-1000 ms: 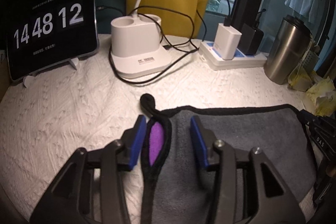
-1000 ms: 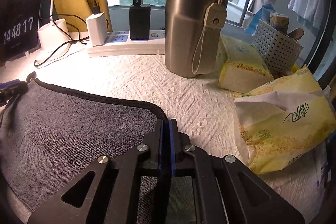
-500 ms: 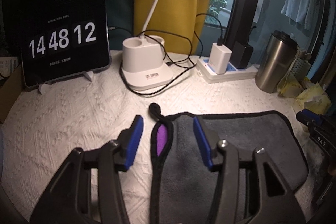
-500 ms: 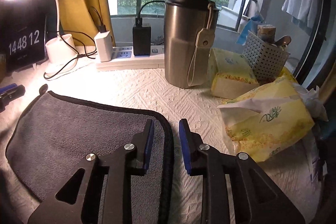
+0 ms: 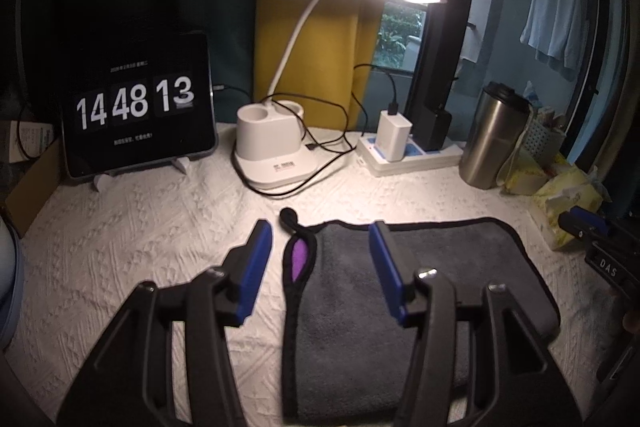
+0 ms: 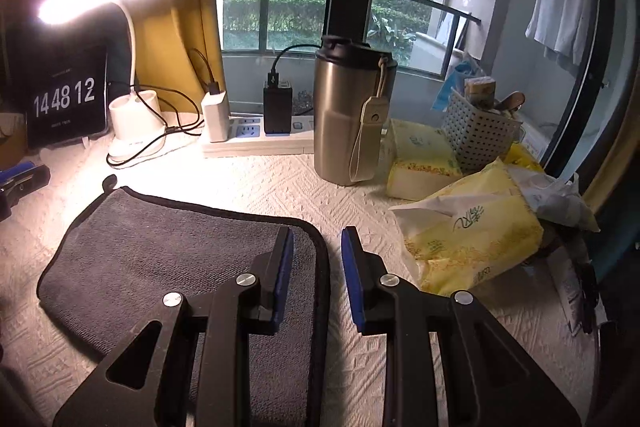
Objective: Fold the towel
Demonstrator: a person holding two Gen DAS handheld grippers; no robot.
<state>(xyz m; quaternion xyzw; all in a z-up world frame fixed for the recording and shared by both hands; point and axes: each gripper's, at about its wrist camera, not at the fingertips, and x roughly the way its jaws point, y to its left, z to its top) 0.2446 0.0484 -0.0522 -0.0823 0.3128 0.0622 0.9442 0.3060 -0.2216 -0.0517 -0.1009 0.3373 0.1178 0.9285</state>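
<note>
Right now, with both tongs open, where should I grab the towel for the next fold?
Probably the black-bound short edges. The grey towel lies flat, already doubled. The left tongs straddle its left edge, where purple lining gapes; the right tongs straddle the right edge. Come from above at each edge and pinch both layers.

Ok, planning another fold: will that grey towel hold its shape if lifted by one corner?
Probably not. The grey towel lies limp, following the table, so it would likely drape. Its plush pile suggests decent grip, and the stacked layers may slide apart.
</note>
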